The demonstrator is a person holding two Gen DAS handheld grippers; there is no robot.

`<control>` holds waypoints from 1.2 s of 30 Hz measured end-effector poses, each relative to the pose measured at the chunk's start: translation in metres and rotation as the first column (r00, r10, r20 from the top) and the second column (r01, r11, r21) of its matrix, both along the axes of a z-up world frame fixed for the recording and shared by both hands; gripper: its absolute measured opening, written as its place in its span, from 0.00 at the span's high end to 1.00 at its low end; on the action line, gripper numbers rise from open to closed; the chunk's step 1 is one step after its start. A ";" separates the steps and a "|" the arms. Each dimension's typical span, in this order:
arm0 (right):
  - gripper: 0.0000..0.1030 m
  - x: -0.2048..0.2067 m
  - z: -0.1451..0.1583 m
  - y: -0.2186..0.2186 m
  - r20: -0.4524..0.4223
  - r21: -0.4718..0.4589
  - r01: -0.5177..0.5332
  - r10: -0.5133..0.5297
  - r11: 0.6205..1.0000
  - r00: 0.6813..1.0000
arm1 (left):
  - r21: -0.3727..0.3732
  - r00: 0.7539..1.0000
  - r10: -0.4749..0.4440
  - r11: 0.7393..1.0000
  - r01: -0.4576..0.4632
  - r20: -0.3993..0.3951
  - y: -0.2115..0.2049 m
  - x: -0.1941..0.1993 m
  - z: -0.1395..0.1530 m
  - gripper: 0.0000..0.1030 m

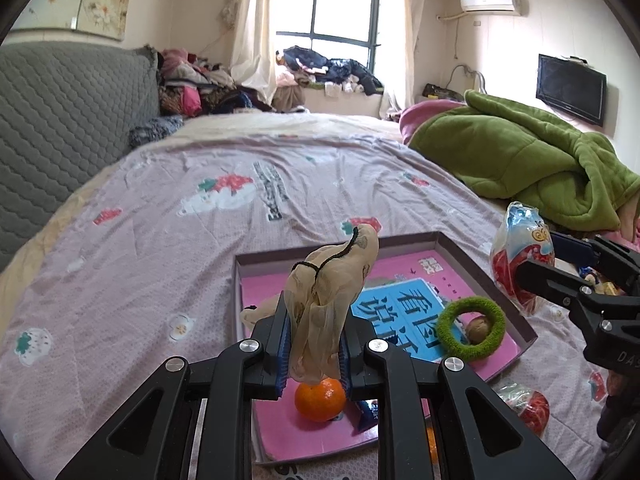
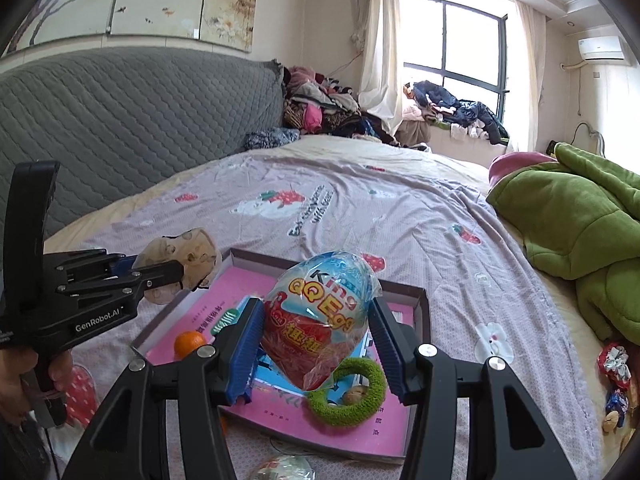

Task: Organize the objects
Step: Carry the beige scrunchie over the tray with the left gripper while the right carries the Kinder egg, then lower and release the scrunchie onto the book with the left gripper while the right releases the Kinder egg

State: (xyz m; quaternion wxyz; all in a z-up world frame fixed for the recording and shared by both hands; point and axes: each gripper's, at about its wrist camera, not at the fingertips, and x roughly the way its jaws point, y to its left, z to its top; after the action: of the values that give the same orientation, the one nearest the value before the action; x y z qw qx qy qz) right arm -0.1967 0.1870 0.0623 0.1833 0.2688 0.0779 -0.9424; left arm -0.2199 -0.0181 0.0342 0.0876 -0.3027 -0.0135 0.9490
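Bedspread [image 1: 168,184], pale lilac cotton printed with strawberries, covers the wide bed and carries everything else. Far to the right on it lies a crumpled green fleece blanket [image 1: 520,160]. Near the front edge sits a shallow rectangular cardboard box lid [image 1: 472,256] with a grey rim, and a pink and blue picture book [image 1: 404,300] lies flat inside it.

The left gripper [image 1: 314,344] has its blue-padded jaws drawn narrow and clamped on a beige gauze drawstring pouch [image 1: 332,280], which stands up above the box. The right gripper [image 2: 316,344] has its jaws spread fairly wide, pressed against both sides of a large plastic-wrapped toy egg, blue on top and red below [image 2: 320,320], held above the box's right part.

Inside the box, a fuzzy green ring-shaped hair tie [image 1: 472,328] rests on the book with a brown walnut [image 1: 479,329] in its middle. A small orange mandarin [image 1: 320,398] sits in the box's near corner, directly beneath the pouch. A person's hand [image 2: 24,376] grips the left gripper's handle.
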 end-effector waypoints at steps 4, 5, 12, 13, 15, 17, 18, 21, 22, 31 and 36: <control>0.48 -0.010 -0.011 -0.001 0.037 0.014 -0.017 0.016 1.000 0.999 | -0.009 1.000 -0.004 1.000 0.004 0.021 0.003 -0.009 -0.011 0.81; 0.48 -0.012 -0.014 -0.002 0.045 0.020 -0.019 0.018 1.000 0.999 | -0.008 1.000 -0.005 1.000 0.006 0.029 0.003 -0.011 -0.013 0.81; 0.48 -0.019 -0.036 -0.011 0.092 0.069 -0.043 0.037 0.997 0.995 | 0.007 0.998 0.000 1.000 0.000 0.064 -0.001 -0.023 -0.029 0.80; 0.48 -0.020 -0.038 -0.013 0.099 0.076 -0.047 0.039 0.996 0.994 | 0.008 0.998 0.001 1.000 -0.002 0.070 -0.001 -0.025 -0.031 0.80; 0.48 -0.020 -0.043 -0.016 0.110 0.090 -0.055 0.045 0.994 0.993 | 0.011 0.997 0.003 1.000 -0.003 0.081 -0.002 -0.028 -0.035 0.80; 0.48 -0.022 -0.048 -0.017 0.125 0.095 -0.061 0.048 0.994 0.991 | 0.012 0.996 0.001 1.000 -0.002 0.086 -0.003 -0.032 -0.039 0.80; 0.48 -0.024 -0.051 -0.018 0.137 0.098 -0.066 0.052 0.993 0.989 | 0.009 0.996 0.004 1.000 -0.005 0.090 -0.002 -0.034 -0.042 0.80; 0.48 -0.025 -0.057 -0.019 0.151 0.117 -0.070 0.052 0.991 0.987 | 0.011 0.995 0.004 1.000 -0.006 0.100 -0.003 -0.038 -0.047 0.80; 0.48 -0.024 -0.059 -0.020 0.154 0.121 -0.072 0.053 0.990 0.987 | 0.009 0.995 0.005 1.000 -0.006 0.103 -0.003 -0.039 -0.049 0.79; 0.48 -0.027 -0.077 -0.026 0.196 0.163 -0.092 0.059 0.982 0.979 | 0.010 0.989 0.010 1.000 -0.011 0.144 -0.006 -0.046 -0.061 0.77; 0.47 -0.024 -0.078 -0.028 0.197 0.171 -0.097 0.062 0.981 0.978 | 0.002 0.988 0.013 1.000 -0.014 0.157 -0.005 -0.048 -0.065 0.76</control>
State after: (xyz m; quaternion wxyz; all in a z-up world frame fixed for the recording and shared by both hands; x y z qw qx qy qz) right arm -0.2208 0.1587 -0.0159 0.2026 0.3698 0.1553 -0.8934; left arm -0.2675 -0.0228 -0.0306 0.0804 -0.3761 -0.0242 0.9228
